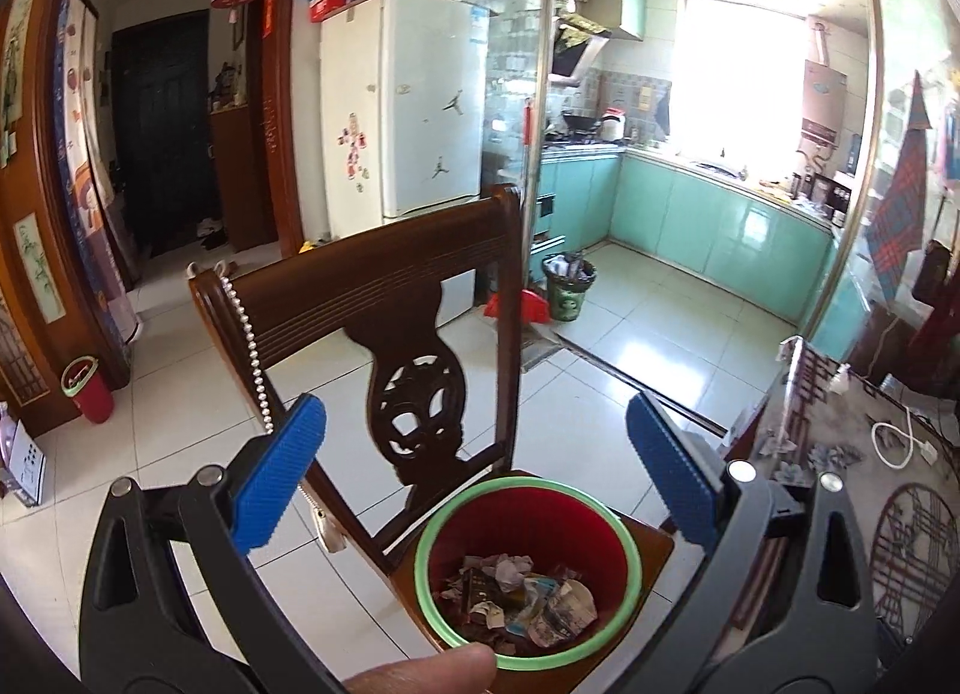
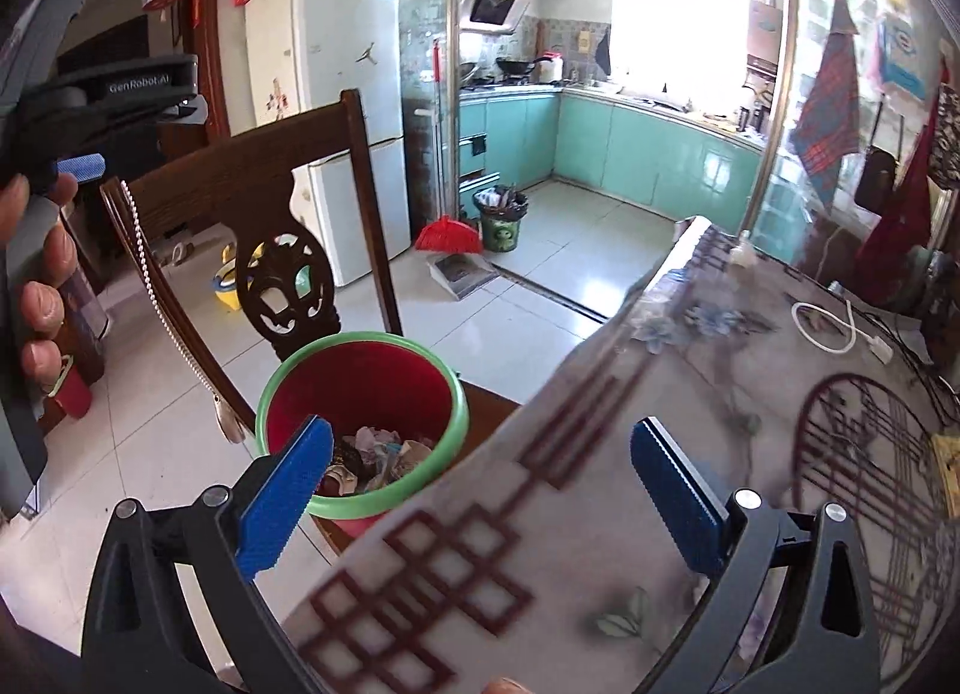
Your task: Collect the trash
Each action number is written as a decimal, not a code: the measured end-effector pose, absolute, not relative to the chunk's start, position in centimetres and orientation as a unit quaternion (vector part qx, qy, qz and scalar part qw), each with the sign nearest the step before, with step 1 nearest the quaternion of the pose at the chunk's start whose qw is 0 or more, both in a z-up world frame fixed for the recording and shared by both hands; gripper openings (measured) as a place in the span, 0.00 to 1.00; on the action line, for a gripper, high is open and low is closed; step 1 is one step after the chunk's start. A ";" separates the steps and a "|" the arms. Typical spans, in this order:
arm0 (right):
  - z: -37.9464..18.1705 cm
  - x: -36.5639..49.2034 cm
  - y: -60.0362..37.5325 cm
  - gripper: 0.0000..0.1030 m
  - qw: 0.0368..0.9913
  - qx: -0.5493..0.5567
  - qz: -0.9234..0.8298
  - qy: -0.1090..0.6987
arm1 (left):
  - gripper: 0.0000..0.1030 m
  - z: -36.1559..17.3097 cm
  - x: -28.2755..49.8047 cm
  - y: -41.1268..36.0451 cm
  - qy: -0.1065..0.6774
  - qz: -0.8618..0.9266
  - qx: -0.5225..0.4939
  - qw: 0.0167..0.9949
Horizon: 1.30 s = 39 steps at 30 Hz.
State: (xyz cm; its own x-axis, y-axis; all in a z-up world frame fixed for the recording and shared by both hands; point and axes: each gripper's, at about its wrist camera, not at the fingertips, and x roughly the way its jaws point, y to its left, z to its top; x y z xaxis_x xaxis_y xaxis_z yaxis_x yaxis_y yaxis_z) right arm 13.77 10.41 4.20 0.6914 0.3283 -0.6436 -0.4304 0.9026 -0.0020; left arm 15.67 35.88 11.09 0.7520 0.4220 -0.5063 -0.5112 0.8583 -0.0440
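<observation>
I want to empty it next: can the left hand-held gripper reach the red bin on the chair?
Probably yes. The left hand-held gripper is open and sits right above the red bin on the chair, with nothing between them.

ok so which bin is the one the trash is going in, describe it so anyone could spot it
Find the dark carved wooden chair pulled up beside the patterned table. The bin stands on its seat: red with a green rim, paper scraps inside. The other red bin stands on the floor, and the kitchen bin is green.
</observation>
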 end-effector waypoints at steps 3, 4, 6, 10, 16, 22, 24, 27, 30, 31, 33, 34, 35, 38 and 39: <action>5.5 11.9 6.4 0.94 0.926 -0.074 0.180 0.323 | 0.95 11.7 15.0 32.2 0.244 0.211 -0.084 0.943; 6.0 11.3 5.1 0.94 0.929 -0.075 0.172 0.318 | 0.96 11.8 14.7 31.0 0.245 0.195 -0.085 0.946; 7.0 9.9 2.6 0.94 0.936 -0.078 0.155 0.305 | 0.96 11.7 14.0 28.0 0.248 0.162 -0.084 0.951; 8.2 7.4 -1.8 0.94 0.945 -0.078 0.129 0.289 | 0.95 11.7 12.7 21.8 0.249 0.106 -0.048 0.962; 8.4 4.4 -7.8 0.94 0.952 -0.067 0.093 0.283 | 0.95 10.0 9.1 14.6 0.246 0.039 -0.021 0.968; 8.0 2.2 -12.2 0.94 0.962 -0.051 0.065 0.259 | 0.95 8.2 5.4 9.1 0.208 0.017 0.028 0.978; 7.8 1.7 -13.3 0.94 0.966 -0.037 0.062 0.247 | 0.95 7.8 4.7 8.3 0.203 0.012 0.032 0.979; 7.5 1.1 -14.6 0.94 0.971 -0.018 0.054 0.231 | 0.95 6.7 4.1 7.6 0.208 0.006 0.024 0.978; 7.2 1.1 -15.0 0.94 0.973 -0.013 0.055 0.225 | 0.95 6.1 3.9 6.8 0.202 0.011 0.034 0.979; 7.0 1.2 -15.2 0.94 0.973 -0.014 0.058 0.225 | 0.95 6.1 3.8 6.5 0.198 0.014 0.037 0.979; 6.9 1.2 -15.4 0.94 0.973 -0.012 0.056 0.223 | 0.95 6.1 3.7 6.3 0.193 0.017 0.042 0.980; 6.9 1.1 -15.6 0.94 0.974 -0.009 0.053 0.220 | 0.95 6.0 3.7 6.2 0.193 0.019 0.043 0.980; 6.7 1.0 -15.9 0.94 0.975 -0.006 0.051 0.217 | 0.95 5.9 3.7 6.1 0.193 0.022 0.045 0.980; 6.5 1.2 -16.0 0.94 0.974 -0.002 0.049 0.219 | 0.95 5.6 3.8 6.0 0.196 0.026 0.050 0.979; 6.5 1.2 -16.0 0.94 0.974 -0.001 0.048 0.220 | 0.95 5.6 3.8 6.1 0.197 0.026 0.051 0.979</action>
